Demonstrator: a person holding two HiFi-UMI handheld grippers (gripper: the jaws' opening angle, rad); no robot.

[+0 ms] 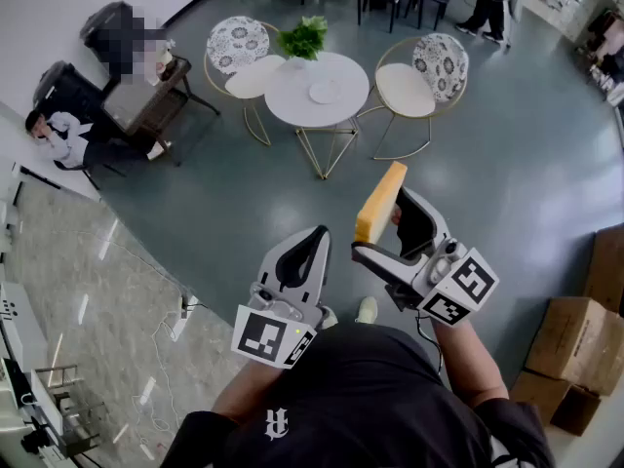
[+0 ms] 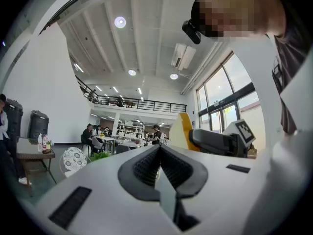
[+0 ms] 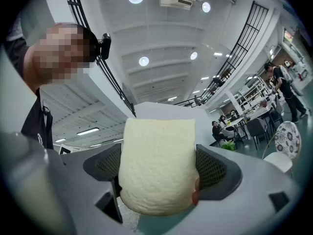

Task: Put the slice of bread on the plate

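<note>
No word, number or brand is showing clearly enough to read. The shirt (image 1: 390, 398) is carrying a small white emblem (image 1: 277, 423) near its lower edge, shaped like an ornate letter, but which letter cannot be told. Just above the shirt, the left cube (image 1: 273, 337) on the left gripper (image 1: 317, 240) and the right cube (image 1: 460, 289) on the right gripper (image 1: 382, 224) are showing black-and-white square markers: patterns, not writing.
</note>
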